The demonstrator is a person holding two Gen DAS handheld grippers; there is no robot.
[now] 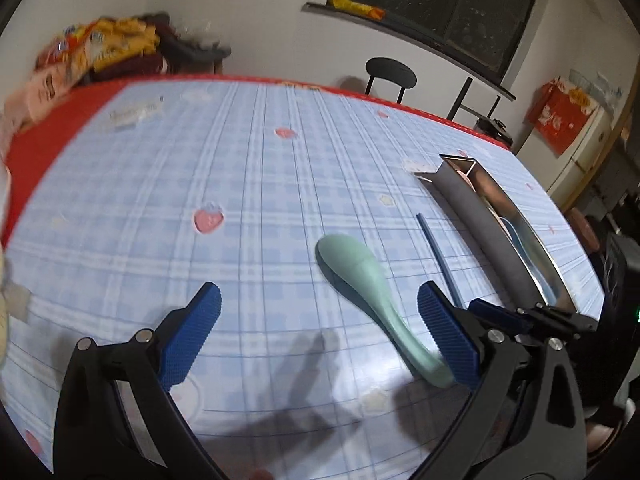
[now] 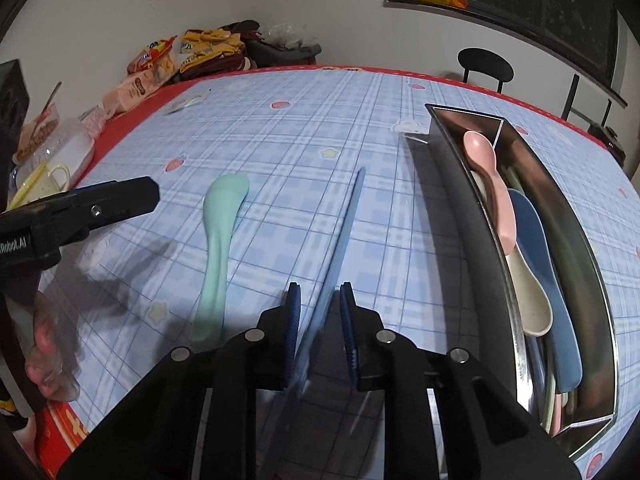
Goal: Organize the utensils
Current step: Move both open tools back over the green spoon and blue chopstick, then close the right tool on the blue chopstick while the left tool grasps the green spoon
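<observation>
The right gripper (image 2: pixel 318 300) has its two blue pads close together, with a blue chopstick (image 2: pixel 344 232) running between them; I cannot tell if the pads really squeeze it. The chopstick lies on the checked tablecloth (image 2: pixel 280 140) and points to about 1 o'clock. At 9 o'clock from it lies a mint green spoon (image 2: pixel 218 240), bowl end far away. At 3 o'clock sits a long shiny metal tray (image 2: pixel 472 216) with a pink spoon (image 2: pixel 490 184), a cream spoon (image 2: pixel 528 292) and a dark blue spoon (image 2: pixel 556 280) inside. The left gripper (image 1: pixel 318 312) is spread wide and holds nothing; the green spoon's handle lies just beside its right pad
</observation>
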